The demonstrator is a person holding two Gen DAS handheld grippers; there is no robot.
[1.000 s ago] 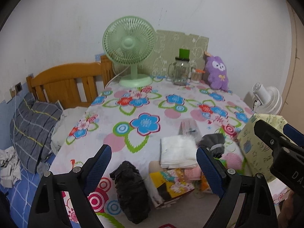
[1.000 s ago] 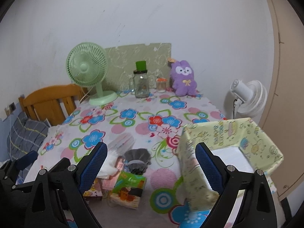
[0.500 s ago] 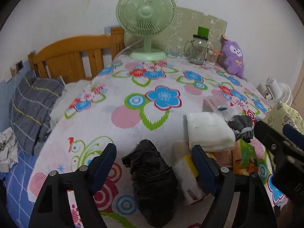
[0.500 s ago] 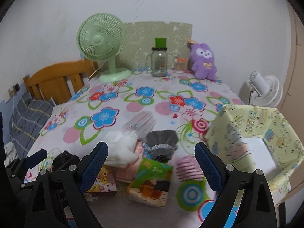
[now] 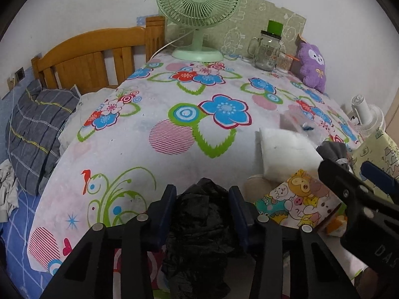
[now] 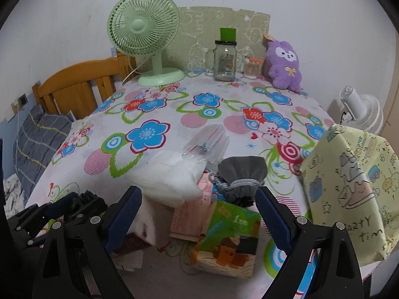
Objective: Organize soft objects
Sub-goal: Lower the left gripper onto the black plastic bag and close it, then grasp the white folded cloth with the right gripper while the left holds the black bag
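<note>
Black crinkled plastic, a bunched bag (image 5: 199,226), sits at the near edge of the desk (image 5: 174,154), and the left gripper (image 5: 202,205) straddles it. Its fingers (image 5: 165,214) have just been closing and now press the bag's two flanks, so the bag is gripped rather than merely framed. The grip is low and central on the bundle, likely so the loose folds do not spill out when lifted. Just right of it lie a cartoon-printed pack (image 5: 296,199) and a white padded pack (image 5: 286,152), heaped together. The right gripper's black frame (image 5: 354,199) crosses the right edge of this view.

Right wrist view: the right gripper (image 6: 199,221) hovers over the same heap with fingers (image 6: 123,214) spread wide and nothing between them touching the pads. Below it lie a green printed pack (image 6: 229,236), a grey drawstring pouch (image 6: 239,174) and the white padded pack (image 6: 172,177), overlapping. A yellow fabric bin (image 6: 349,186) stands open just to the right, plainly the destination for the soft items; its nearness keeps each carry short. The left gripper (image 6: 62,211) shows at lower left on the black bag (image 6: 87,196). Fan (image 6: 143,32), glass jar (image 6: 224,59) and purple plush (image 6: 283,64) stand well apart at the far edge.
</note>
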